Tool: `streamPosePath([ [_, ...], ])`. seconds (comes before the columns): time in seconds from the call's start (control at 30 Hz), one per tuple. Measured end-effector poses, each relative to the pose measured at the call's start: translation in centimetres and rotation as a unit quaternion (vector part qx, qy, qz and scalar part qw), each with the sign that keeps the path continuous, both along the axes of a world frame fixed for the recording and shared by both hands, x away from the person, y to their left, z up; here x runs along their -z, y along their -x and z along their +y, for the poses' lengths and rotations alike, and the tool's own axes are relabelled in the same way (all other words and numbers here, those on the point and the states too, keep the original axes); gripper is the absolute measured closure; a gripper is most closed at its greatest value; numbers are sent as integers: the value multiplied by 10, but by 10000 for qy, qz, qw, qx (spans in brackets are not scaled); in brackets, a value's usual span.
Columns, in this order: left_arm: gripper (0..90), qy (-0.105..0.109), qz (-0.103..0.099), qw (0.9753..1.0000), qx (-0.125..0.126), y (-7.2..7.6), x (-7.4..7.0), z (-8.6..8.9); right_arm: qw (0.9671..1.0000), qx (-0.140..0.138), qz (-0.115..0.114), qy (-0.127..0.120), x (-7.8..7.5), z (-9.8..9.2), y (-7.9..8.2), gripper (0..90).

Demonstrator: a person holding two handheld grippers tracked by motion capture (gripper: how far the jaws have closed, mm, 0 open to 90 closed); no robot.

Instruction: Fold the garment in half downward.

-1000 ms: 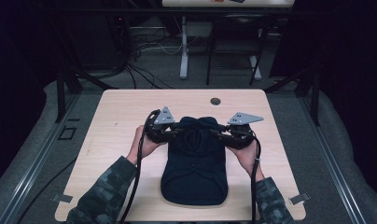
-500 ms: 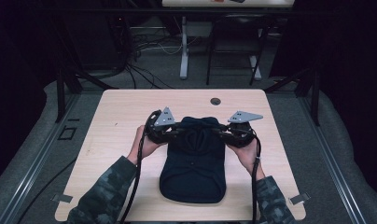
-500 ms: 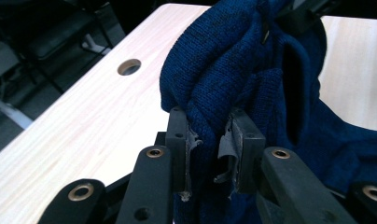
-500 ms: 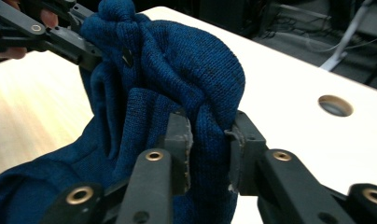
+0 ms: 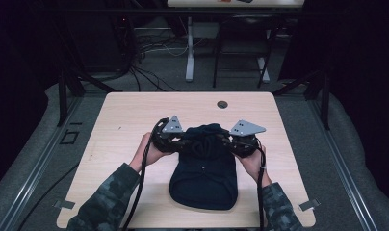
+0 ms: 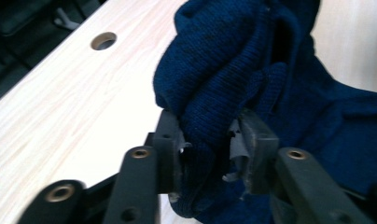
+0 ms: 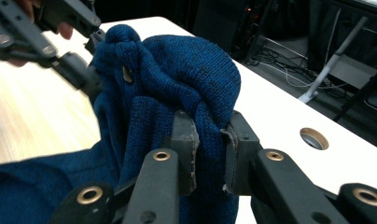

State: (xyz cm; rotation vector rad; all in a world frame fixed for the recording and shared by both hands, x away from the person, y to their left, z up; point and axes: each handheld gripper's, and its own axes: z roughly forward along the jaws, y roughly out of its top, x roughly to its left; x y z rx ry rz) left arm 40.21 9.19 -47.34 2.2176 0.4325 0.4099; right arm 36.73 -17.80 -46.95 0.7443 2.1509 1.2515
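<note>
Looking from the near edge of the surface (image 5: 135, 115) outward, we first see the dark blue knitted garment (image 5: 204, 175), perhaps a sweater. Its lower part lies flat on the wood close to the person, between the two forearms in camouflage sleeves. Its long axis runs from the near edge toward the far edge, roughly along the middle of the surface.

Farther on, the upper end of the garment is gathered into a raised bunch, and both tools meet it there. The left gripper (image 6: 207, 154) has its jaws clenched on a thick fold of the knit; the right gripper (image 7: 210, 149) grasps another fold in the same way, and in its view we also see the other tool on the opposite side of the bunch. So the cloth lies between the two grippers, which come from opposite sides and point toward each other, and the rest of it trails back toward the person. Both hands seem about equally near to the bunch.

Beyond the bunch the surface is bare wood up to a round cable hole (image 5: 222, 104) near the far edge. We judge that there is open room ahead and at both sides, while the near edge is close under the hem.
</note>
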Motion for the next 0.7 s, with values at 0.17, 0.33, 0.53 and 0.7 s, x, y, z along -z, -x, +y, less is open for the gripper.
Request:
streamPosePath([
  [0.17,723,-34,-297,9994,-199,3,1,-1,9997,-114,219,26,1,-4,-1,724],
  [0.33,723,-149,-570,9980,-228,8,3,-6,9982,-175,574,1,4,-9,-5,679],
  [0.53,718,-354,-834,9954,-316,14,5,-10,9976,-159,671,76,9,-10,-2,680],
  [0.7,713,-468,-912,9940,-382,20,10,-11,9973,-180,687,193,14,-7,2,683],
])
